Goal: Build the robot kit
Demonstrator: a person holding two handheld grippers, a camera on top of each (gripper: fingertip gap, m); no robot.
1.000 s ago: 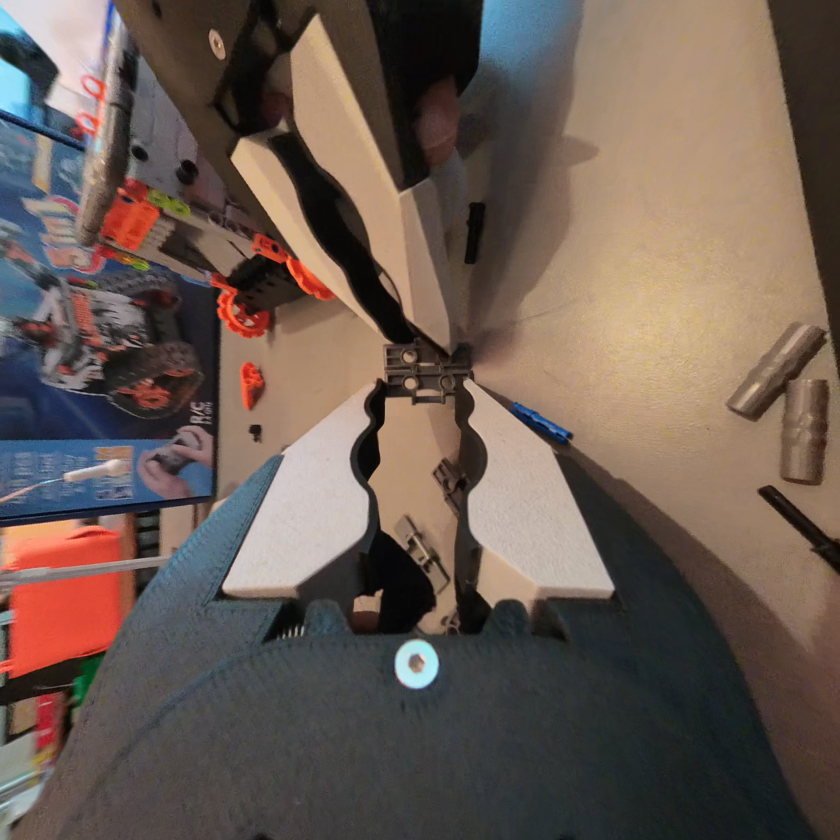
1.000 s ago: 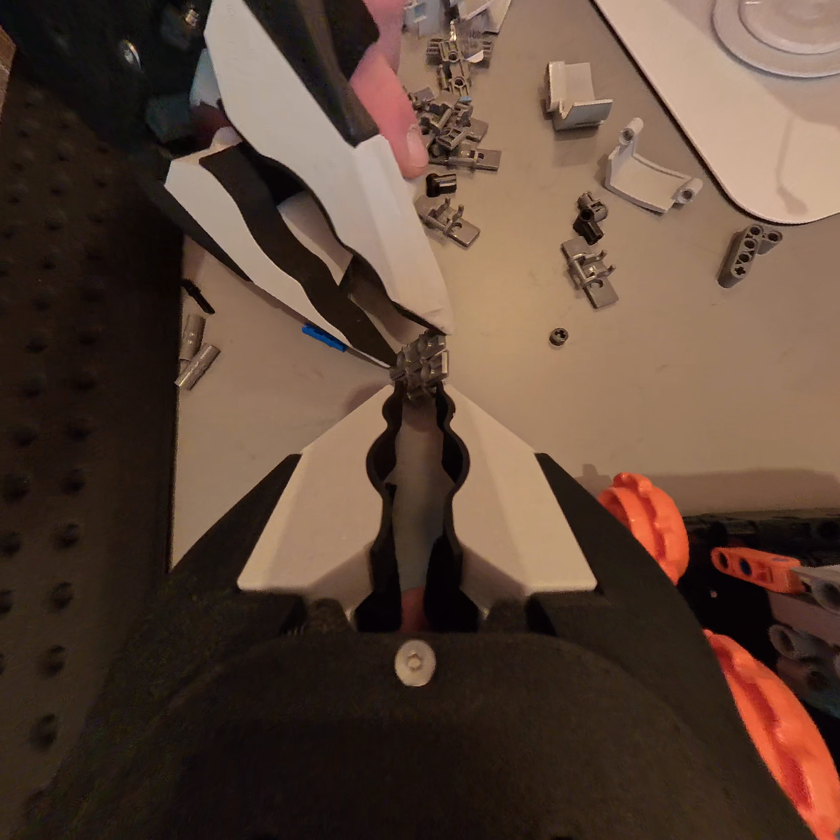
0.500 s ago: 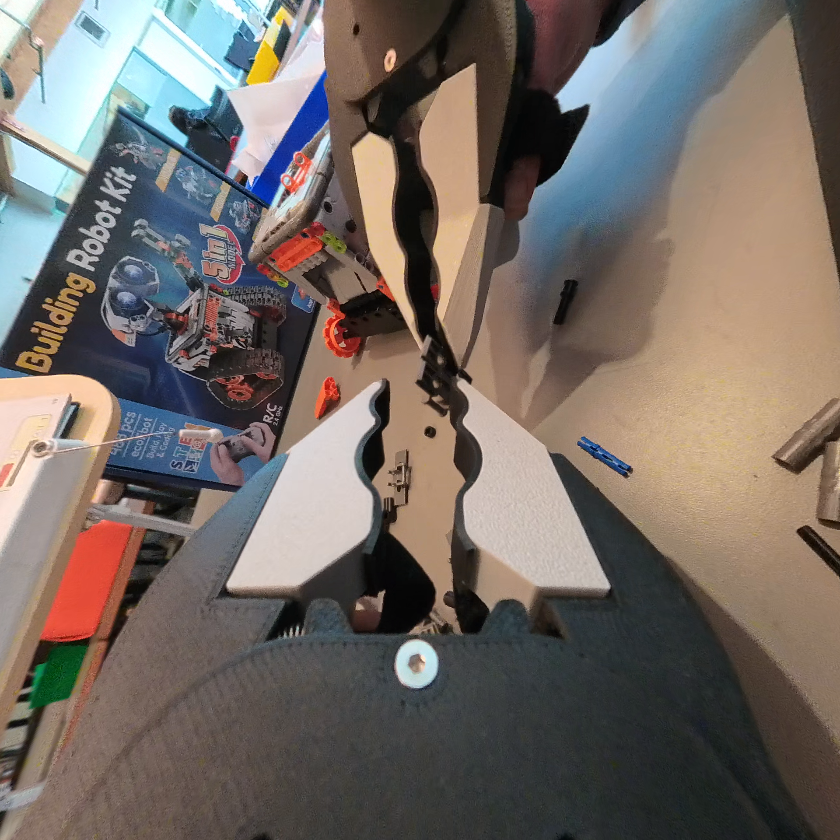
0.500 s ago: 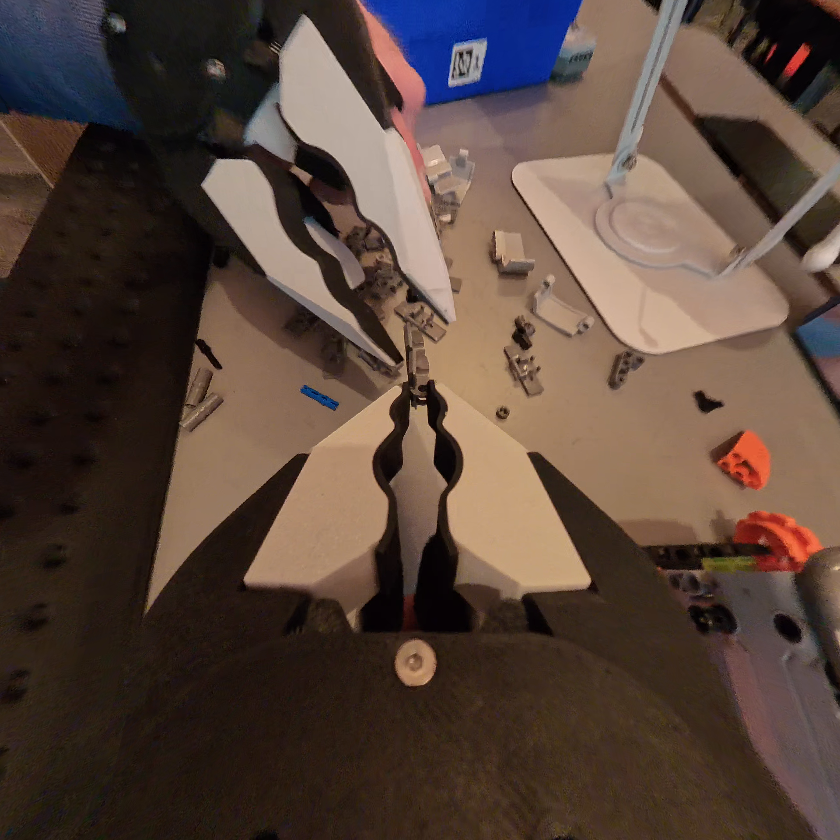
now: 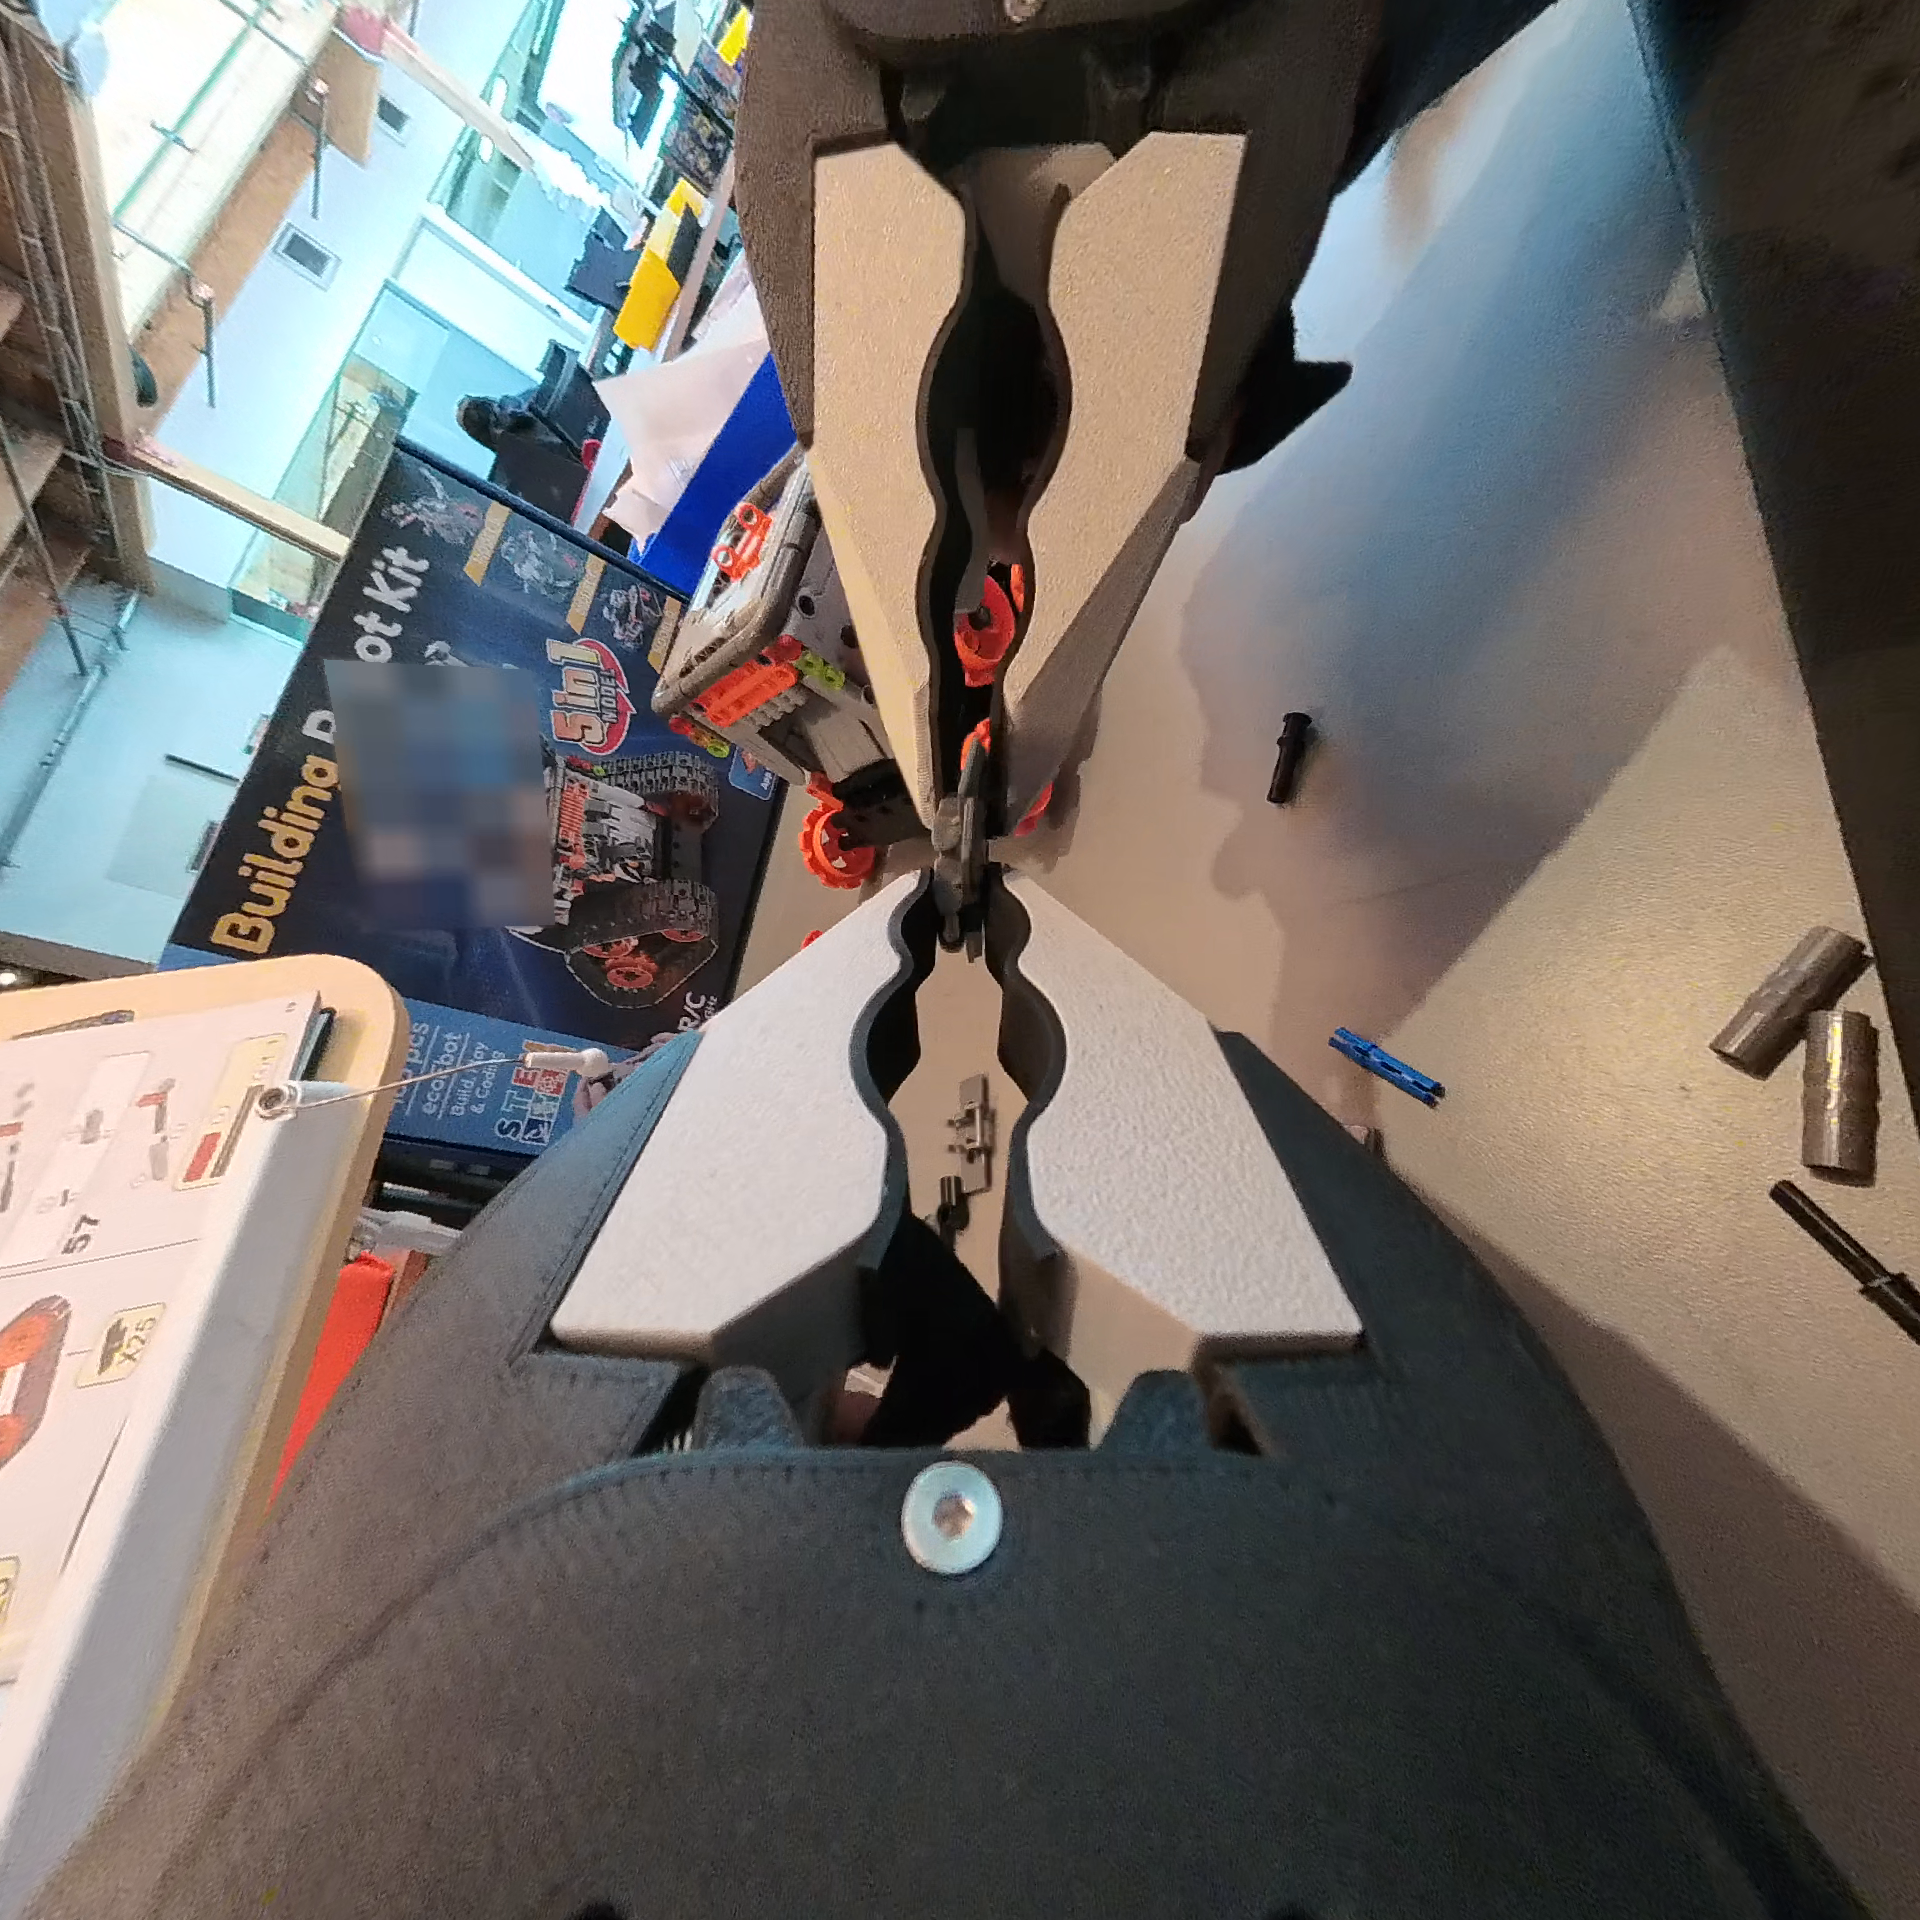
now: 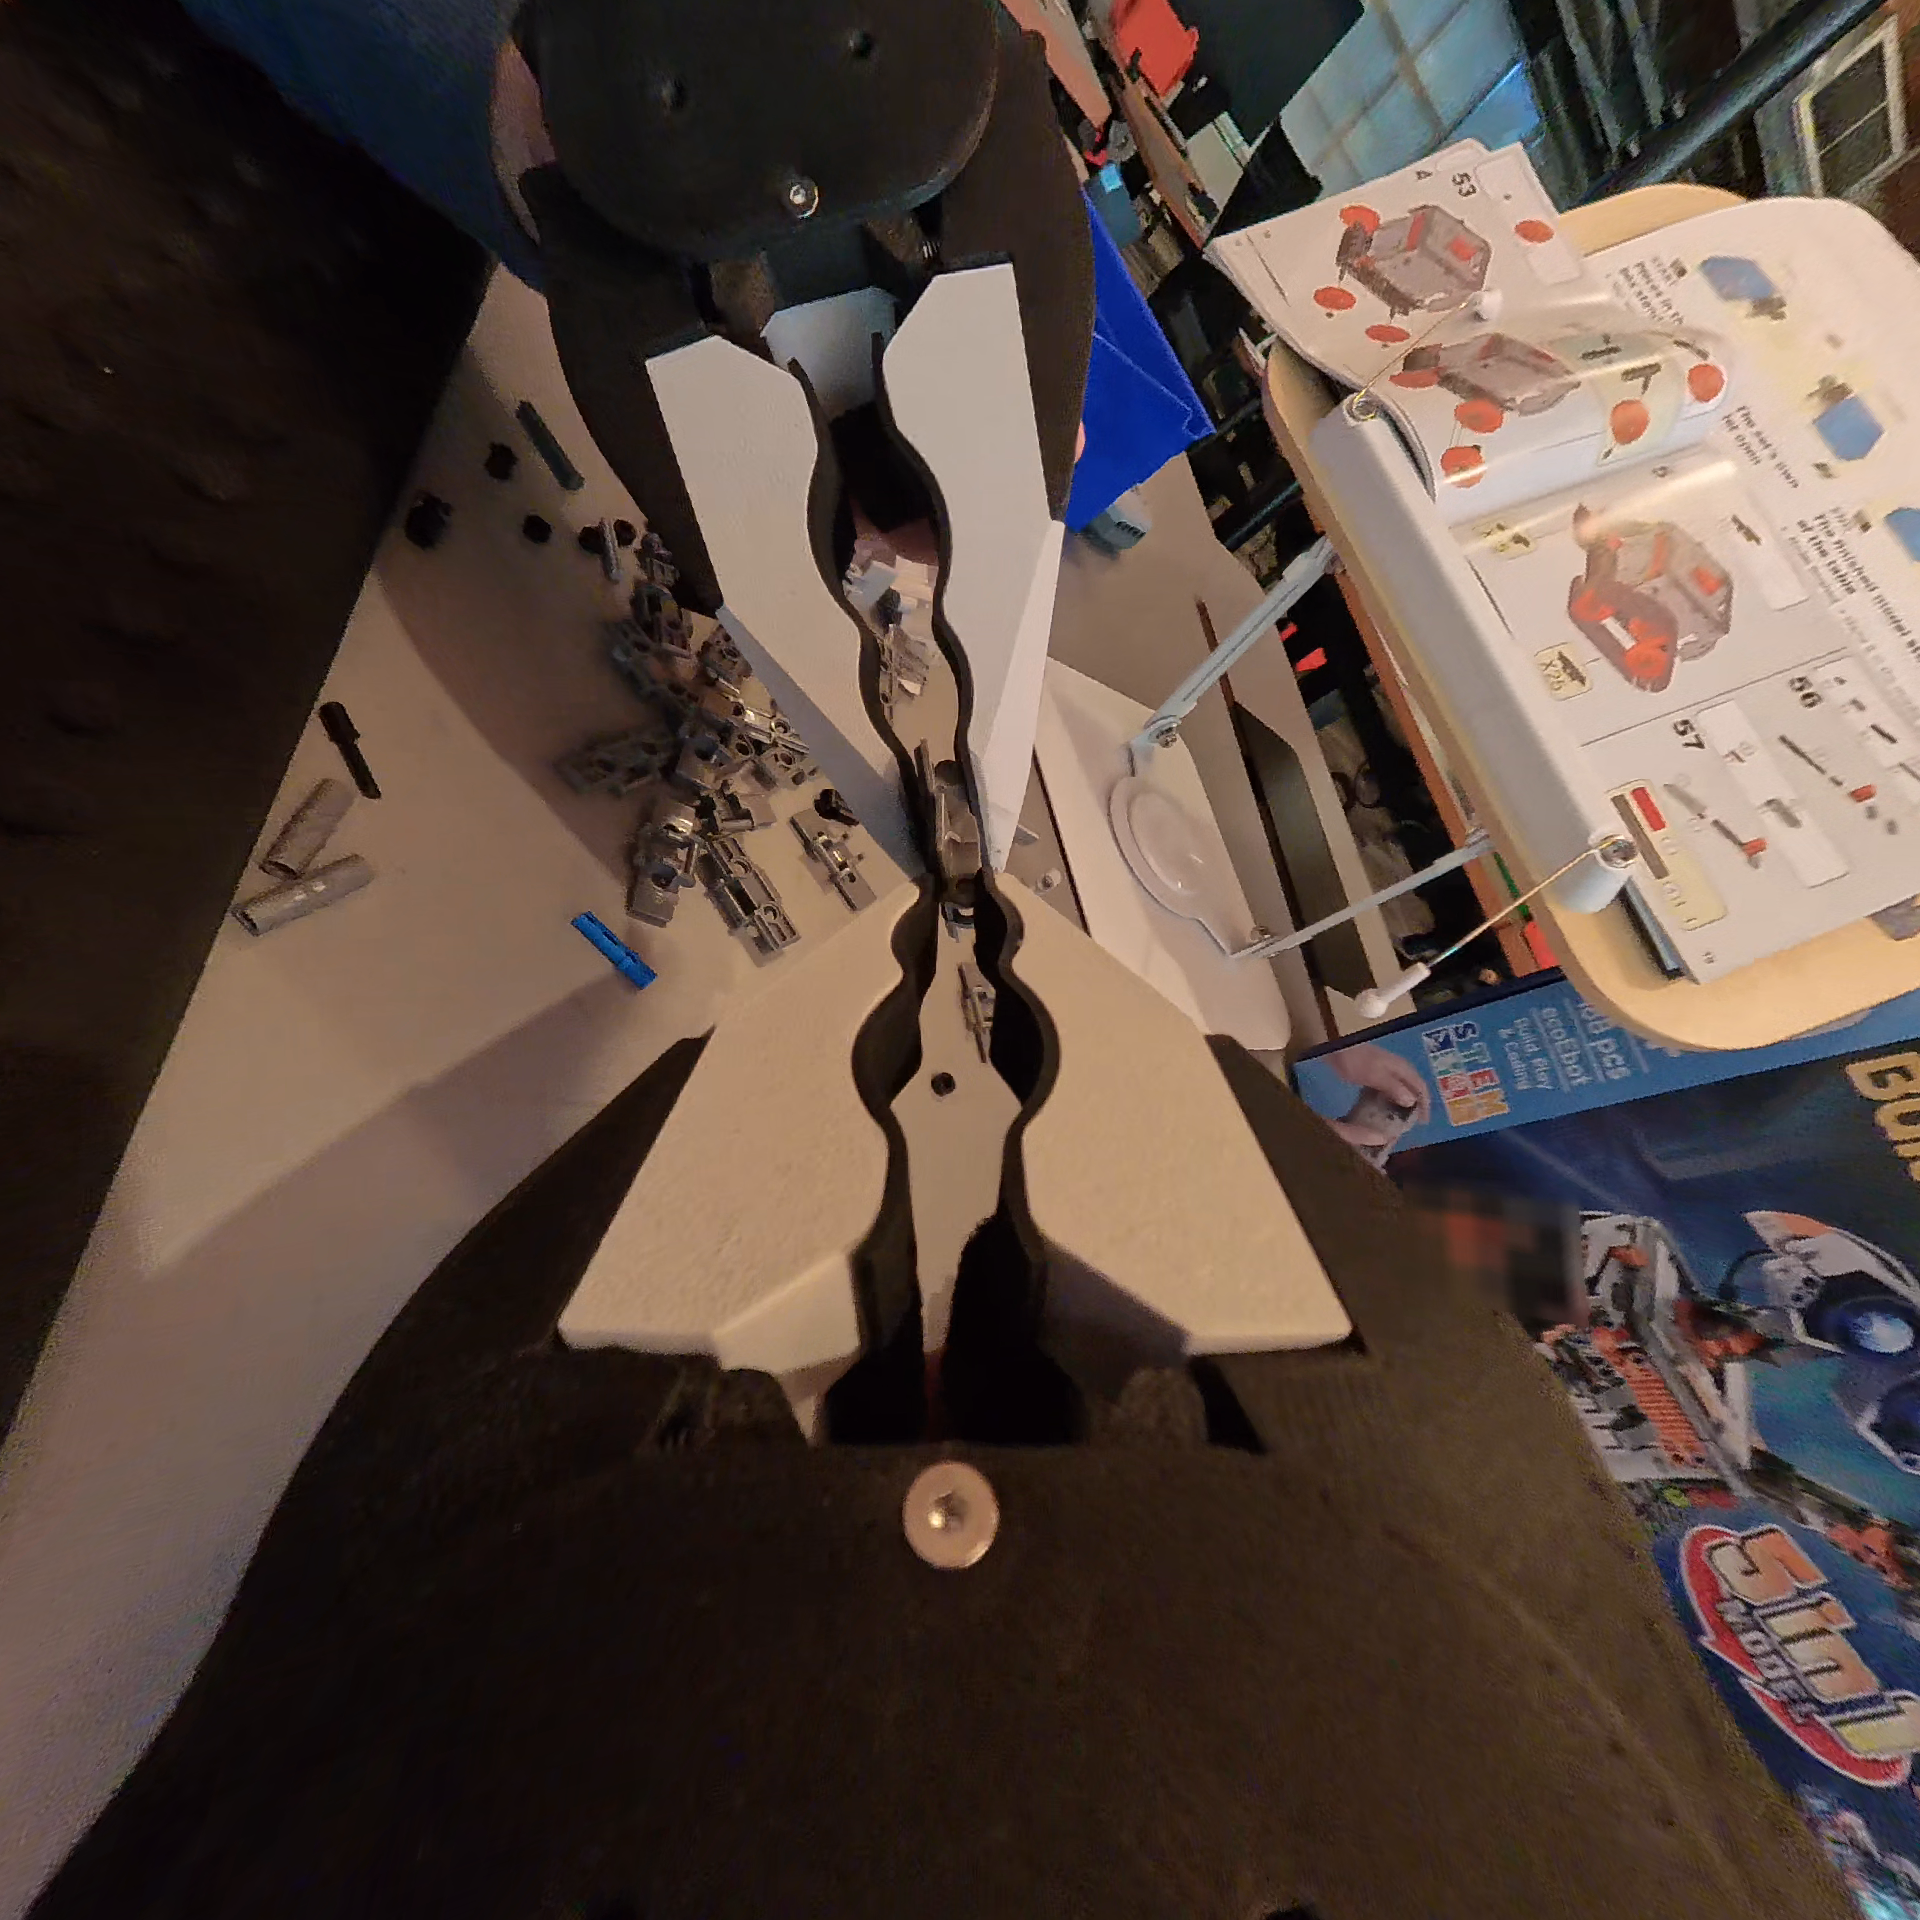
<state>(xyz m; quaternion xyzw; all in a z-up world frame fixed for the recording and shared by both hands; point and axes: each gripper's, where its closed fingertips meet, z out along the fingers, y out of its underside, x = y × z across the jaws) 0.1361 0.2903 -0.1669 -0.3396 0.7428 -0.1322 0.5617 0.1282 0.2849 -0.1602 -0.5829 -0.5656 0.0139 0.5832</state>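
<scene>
My left gripper (image 5: 961,909) and my right gripper (image 5: 966,821) meet tip to tip above the grey table (image 5: 1507,727). Both are shut on a small grey link piece (image 5: 954,840) that bridges the two sets of tips. I cannot tell whether it is one piece or two joined. In the right wrist view my right gripper (image 6: 956,902) is at the bottom. The left gripper (image 6: 951,831) comes in from above, with the grey link piece (image 6: 954,821) pinched between them. A person's hand is partly hidden behind each far gripper.
A part-built grey vehicle with orange wheels (image 5: 769,686) stands before a blue kit box (image 5: 457,582). An open instruction booklet (image 6: 1662,623) rests on a stand. On the table lie a pile of grey links (image 6: 707,790), a blue pin (image 5: 1387,1062), grey tubes (image 5: 1808,1039) and black pins (image 5: 1288,758). Both grippers' tips are close together, under 4 cm apart. From either gripper's tips it is about 10 cm to the blue pin (image 5: 1387,1062). It is also in sight in the right wrist view (image 6: 611,952).
Both grippers have lifted off the table and tilted up to face each other straight on. The left gripper's jaws have narrowed onto the piece. The right gripper has stayed shut on it.
</scene>
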